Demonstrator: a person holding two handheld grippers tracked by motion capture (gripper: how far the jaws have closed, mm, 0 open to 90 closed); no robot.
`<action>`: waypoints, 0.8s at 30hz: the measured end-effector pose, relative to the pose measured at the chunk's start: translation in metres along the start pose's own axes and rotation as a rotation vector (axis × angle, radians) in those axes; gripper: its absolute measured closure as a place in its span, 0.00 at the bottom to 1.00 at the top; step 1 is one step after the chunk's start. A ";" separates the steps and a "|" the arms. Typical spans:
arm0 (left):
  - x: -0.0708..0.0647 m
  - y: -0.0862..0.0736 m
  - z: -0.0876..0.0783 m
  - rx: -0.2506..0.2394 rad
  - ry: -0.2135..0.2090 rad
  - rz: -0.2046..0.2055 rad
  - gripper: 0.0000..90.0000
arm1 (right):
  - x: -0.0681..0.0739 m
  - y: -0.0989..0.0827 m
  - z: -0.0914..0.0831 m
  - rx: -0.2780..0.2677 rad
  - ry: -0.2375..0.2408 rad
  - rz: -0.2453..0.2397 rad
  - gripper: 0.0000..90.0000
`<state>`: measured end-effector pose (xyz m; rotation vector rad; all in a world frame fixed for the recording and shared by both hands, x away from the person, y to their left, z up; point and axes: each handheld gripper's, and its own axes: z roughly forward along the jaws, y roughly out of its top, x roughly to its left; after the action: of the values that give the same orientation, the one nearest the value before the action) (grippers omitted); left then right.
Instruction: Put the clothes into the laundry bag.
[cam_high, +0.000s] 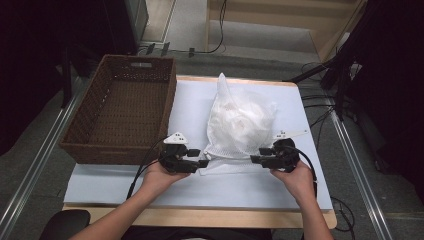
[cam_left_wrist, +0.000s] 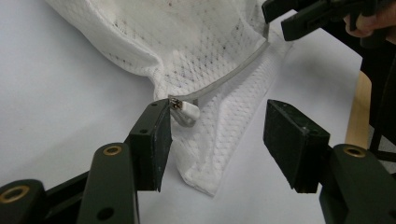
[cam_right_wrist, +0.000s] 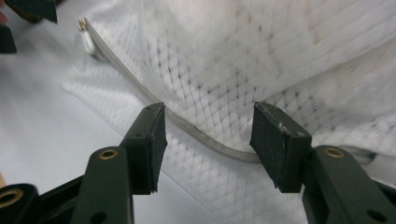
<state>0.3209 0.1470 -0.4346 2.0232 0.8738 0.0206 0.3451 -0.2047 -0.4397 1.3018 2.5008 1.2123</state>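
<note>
Two containers sit on the white table cover (cam_high: 125, 185). At the left is a brown wicker basket (cam_high: 80, 135); we see its woven floor and nothing lying in it. Beside it, near the middle of the table, lies a white mesh laundry bag (cam_high: 240, 117), bulging with pale, soft contents. We cannot tell through the netting what those contents are.

A grey zipper (cam_left_wrist: 229, 77) runs along the bag's near edge, with its white pull tab (cam_left_wrist: 189, 111) at the end nearest the left gripper (cam_high: 202, 163). In the left gripper view the jaws stand spread. The tab lies just beside the tip of the left-hand jaw; whether it touches that jaw we cannot say. Nothing is pinched between the pads.

The right gripper (cam_high: 255, 159) sits at the opposite end of the bag's near edge. In its own view the jaws are also spread wide, with the zipper and mesh passing behind the gap; the pads do not press on the cloth. Neither gripper holds anything.

Hard to make out: the right gripper view is soft and blurred across the upper mesh. The bag's far tip narrows to a point toward the table's back edge. The person's forearms are cut off at the bottom of the high view, and the surroundings beyond the table are dark.
</note>
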 end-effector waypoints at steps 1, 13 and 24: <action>-0.002 0.000 -0.004 0.005 -0.002 0.008 0.46 | 0.000 0.002 -0.003 -0.018 -0.003 0.001 0.49; -0.012 -0.005 -0.021 0.015 -0.022 0.069 0.43 | -0.003 0.006 -0.015 -0.064 -0.033 -0.024 0.49; -0.008 -0.002 -0.024 0.004 -0.007 0.126 0.42 | -0.020 0.009 -0.024 -0.105 -0.069 -0.032 0.47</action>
<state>0.3055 0.1608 -0.4193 2.0778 0.7414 0.0816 0.3540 -0.2314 -0.4228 1.2520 2.3677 1.2507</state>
